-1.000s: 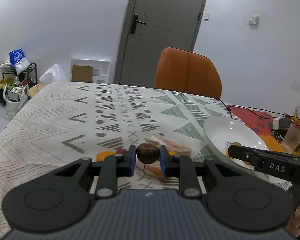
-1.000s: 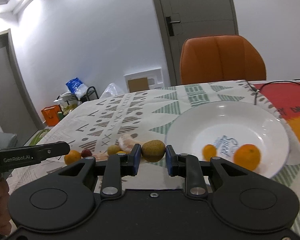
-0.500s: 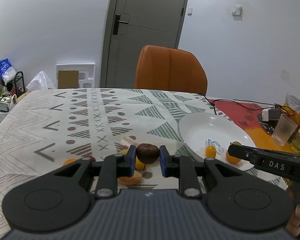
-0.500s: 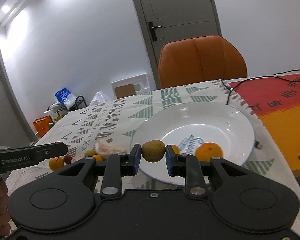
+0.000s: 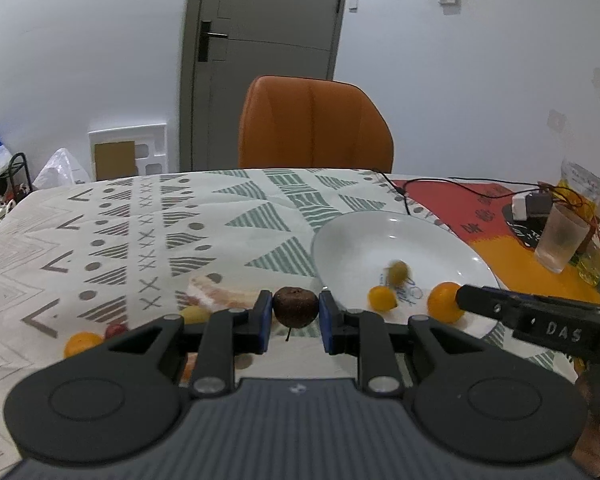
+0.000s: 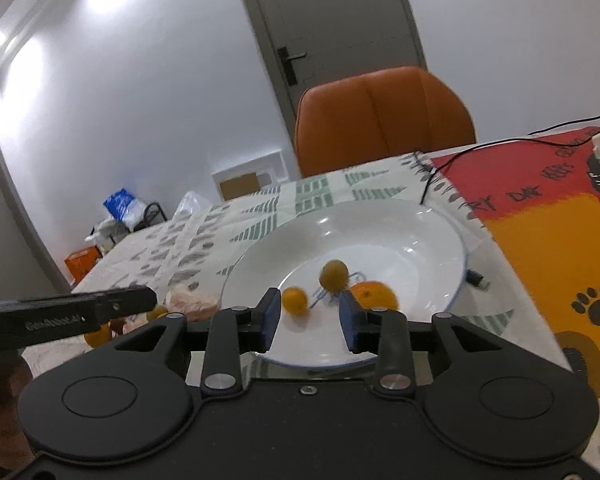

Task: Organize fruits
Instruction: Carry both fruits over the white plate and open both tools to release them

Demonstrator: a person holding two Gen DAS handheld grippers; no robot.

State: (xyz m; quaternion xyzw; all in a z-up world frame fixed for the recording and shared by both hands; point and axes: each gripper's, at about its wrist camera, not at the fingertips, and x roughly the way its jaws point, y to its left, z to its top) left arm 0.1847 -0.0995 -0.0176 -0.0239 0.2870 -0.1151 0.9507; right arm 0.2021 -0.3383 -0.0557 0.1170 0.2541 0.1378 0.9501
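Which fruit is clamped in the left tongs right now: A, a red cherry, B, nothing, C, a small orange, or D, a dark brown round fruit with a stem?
D: the left tongs are shut on the dark brown fruit, short of the white plate.

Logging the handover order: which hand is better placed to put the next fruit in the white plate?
Left: its fingers grip a brown fruit beside the white plate. The right gripper has just opened and holds nothing.
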